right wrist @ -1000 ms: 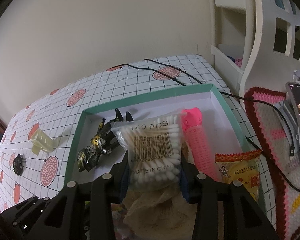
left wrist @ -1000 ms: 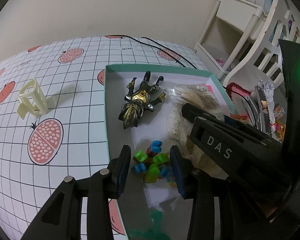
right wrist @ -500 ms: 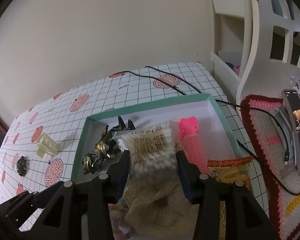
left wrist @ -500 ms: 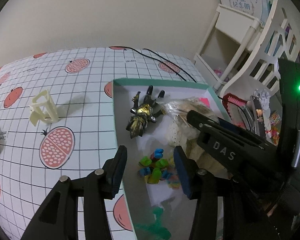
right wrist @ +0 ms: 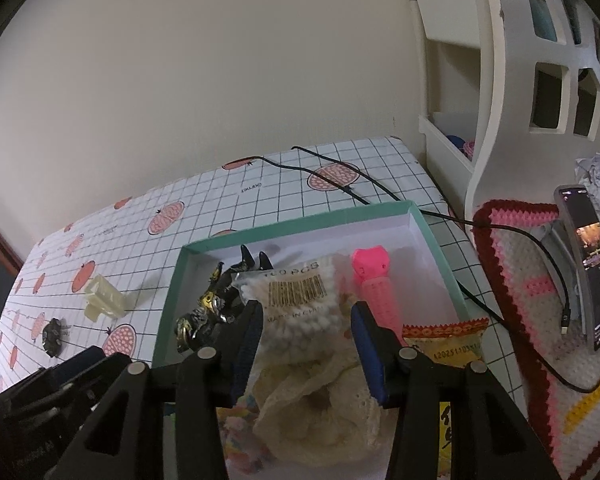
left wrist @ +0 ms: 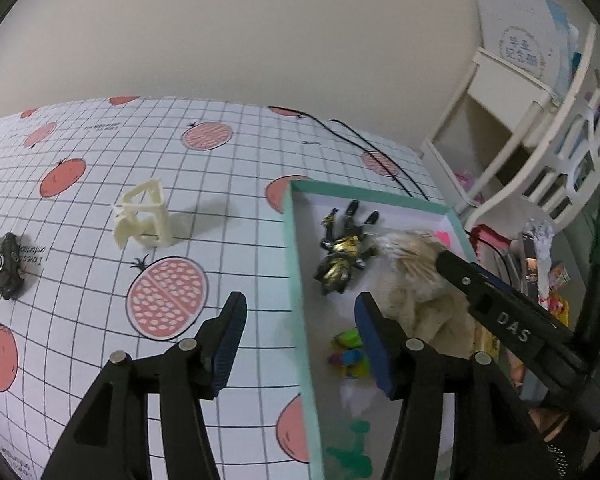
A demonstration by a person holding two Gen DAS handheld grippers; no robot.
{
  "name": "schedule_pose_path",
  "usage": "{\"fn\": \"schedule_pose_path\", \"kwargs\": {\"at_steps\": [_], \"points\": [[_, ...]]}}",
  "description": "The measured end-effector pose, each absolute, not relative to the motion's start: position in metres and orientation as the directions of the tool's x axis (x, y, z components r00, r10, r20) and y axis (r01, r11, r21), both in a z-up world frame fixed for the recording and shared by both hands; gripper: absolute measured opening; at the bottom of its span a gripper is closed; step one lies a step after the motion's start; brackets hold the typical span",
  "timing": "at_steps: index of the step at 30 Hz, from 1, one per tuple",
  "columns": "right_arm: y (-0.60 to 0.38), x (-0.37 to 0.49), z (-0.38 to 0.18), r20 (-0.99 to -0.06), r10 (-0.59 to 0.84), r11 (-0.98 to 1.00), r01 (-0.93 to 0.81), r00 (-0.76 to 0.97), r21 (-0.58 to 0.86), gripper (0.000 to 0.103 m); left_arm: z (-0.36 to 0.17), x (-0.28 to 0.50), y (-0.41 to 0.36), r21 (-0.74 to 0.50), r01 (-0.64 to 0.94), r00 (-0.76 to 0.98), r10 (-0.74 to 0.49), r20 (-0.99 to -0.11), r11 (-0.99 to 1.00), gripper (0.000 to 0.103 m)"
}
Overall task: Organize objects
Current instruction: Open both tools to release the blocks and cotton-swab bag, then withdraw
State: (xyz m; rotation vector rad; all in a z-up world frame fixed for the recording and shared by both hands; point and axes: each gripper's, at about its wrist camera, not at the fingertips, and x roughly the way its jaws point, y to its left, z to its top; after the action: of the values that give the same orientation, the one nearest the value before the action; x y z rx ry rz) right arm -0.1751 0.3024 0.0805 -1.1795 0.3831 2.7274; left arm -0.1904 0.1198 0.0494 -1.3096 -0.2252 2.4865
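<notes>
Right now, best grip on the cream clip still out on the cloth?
Likely across the cream clip's two flat side walls, coming from above with the open left gripper. It stands upright as a hollow open frame, clear of the teal box, so its thin walls suit a light pinch.

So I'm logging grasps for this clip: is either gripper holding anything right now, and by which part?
Nothing is held. The left gripper and the right gripper both hang open over the teal box, jaws apart and empty.

I see the teal box (right wrist: 168, 300) holding figure (right wrist: 210, 312), swab bag (right wrist: 300, 300), pink toy (right wrist: 376, 284); cream clip (left wrist: 144, 216) and dark toy (left wrist: 7, 266) outside it.
</notes>
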Motion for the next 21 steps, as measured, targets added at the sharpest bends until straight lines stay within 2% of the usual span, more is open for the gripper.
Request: {"fn": "schedule_pose_path", "kwargs": {"at_steps": [1,3,7,11,16,18,21], "points": [[0.303,-0.175,0.080,-0.733,0.031,-0.957,-0.233,-0.680,0.175,0.053,0.049,-0.191,0.117,-0.284,-0.199,-0.529,0.347,-0.775,-0.938,0.061],[0.304,-0.174,0.079,-0.735,0.028,-0.956,-0.234,-0.677,0.178,0.060,0.047,-0.192,0.112,-0.279,-0.178,-0.533,0.331,-0.779,-0.944,0.073],[0.303,-0.173,0.078,-0.739,0.034,-0.959,-0.231,-0.672,0.166,0.061,0.045,-0.193,0.106,-0.250,-0.144,-0.546,0.288,-0.786,-0.957,0.073],[0.306,-0.171,0.078,-0.736,0.031,-0.956,-0.235,-0.677,0.175,0.068,0.042,-0.195,0.098,-0.244,-0.116,-0.558,0.266,-0.786,-0.963,0.086],[0.307,-0.171,0.078,-0.734,0.027,-0.957,-0.230,-0.679,0.177,0.080,0.039,-0.196,0.090,-0.235,-0.086,-0.573,0.241,-0.784,-0.968,0.088],[0.307,-0.171,0.078,-0.732,0.027,-0.958,-0.228,-0.681,0.176,0.081,0.040,-0.196,0.087,-0.227,-0.075,-0.584,0.227,-0.779,-0.971,0.099],[0.306,-0.171,0.079,-0.730,0.027,-0.958,-0.227,-0.683,0.177,0.085,0.041,-0.196,0.086,-0.229,-0.069,-0.592,0.224,-0.774,-0.971,0.099]]}}
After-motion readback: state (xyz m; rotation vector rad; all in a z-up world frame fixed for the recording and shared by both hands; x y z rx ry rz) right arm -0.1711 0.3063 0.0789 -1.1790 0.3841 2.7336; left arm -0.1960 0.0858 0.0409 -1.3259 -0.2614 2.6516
